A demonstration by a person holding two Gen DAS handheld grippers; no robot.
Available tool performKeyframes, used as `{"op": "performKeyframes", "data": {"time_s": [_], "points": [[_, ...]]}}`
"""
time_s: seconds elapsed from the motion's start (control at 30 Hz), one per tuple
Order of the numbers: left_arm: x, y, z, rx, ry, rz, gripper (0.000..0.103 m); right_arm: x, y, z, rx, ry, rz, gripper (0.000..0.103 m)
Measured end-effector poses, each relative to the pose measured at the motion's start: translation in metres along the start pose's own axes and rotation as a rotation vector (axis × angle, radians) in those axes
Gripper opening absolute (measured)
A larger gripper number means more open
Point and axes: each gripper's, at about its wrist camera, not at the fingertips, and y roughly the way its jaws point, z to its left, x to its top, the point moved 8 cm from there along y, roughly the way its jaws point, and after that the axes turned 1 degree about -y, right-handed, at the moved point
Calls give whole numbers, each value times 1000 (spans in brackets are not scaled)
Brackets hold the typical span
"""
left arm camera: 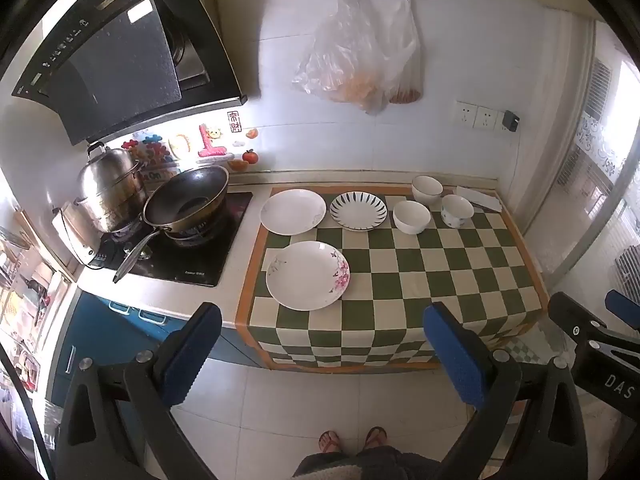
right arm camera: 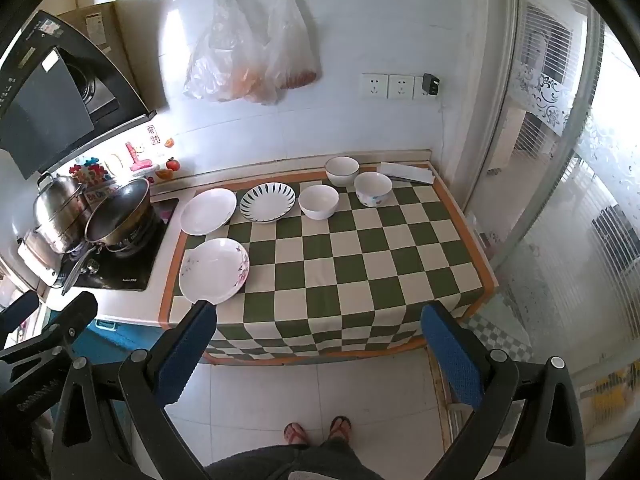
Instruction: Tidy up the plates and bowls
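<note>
On the green checked cloth point(left arm camera: 420, 280) point(right arm camera: 360, 264) lie three plates: a floral plate point(left arm camera: 307, 274) point(right arm camera: 214, 271) at the front left, a plain white plate point(left arm camera: 293, 211) point(right arm camera: 208, 211) behind it, and a black-striped plate point(left arm camera: 358, 211) point(right arm camera: 267, 202). To their right stand three bowls: a white bowl point(left arm camera: 411, 217) point(right arm camera: 318, 201), a dark-rimmed bowl point(left arm camera: 427, 189) point(right arm camera: 341, 171) and a patterned bowl point(left arm camera: 457, 210) point(right arm camera: 373, 188). My left gripper point(left arm camera: 322, 354) and right gripper point(right arm camera: 318, 354) are both open and empty, held back from the counter's front edge above the floor.
A wok point(left arm camera: 186, 200) point(right arm camera: 118, 210) and a steel steamer pot point(left arm camera: 110, 190) point(right arm camera: 60, 208) sit on the stove at the left. Plastic bags point(left arm camera: 360, 52) point(right arm camera: 248, 52) hang on the wall. A folded white paper point(left arm camera: 478, 197) point(right arm camera: 406, 171) lies at the back right. A glass door point(right arm camera: 560, 160) stands at the right.
</note>
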Motion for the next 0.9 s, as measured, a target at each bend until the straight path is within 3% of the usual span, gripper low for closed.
{"op": "performKeyframes", "data": {"time_s": [0.9], "points": [[-4,-4,0,4,-3,-4,103,-1,-2,1,2,1,1,103]]}}
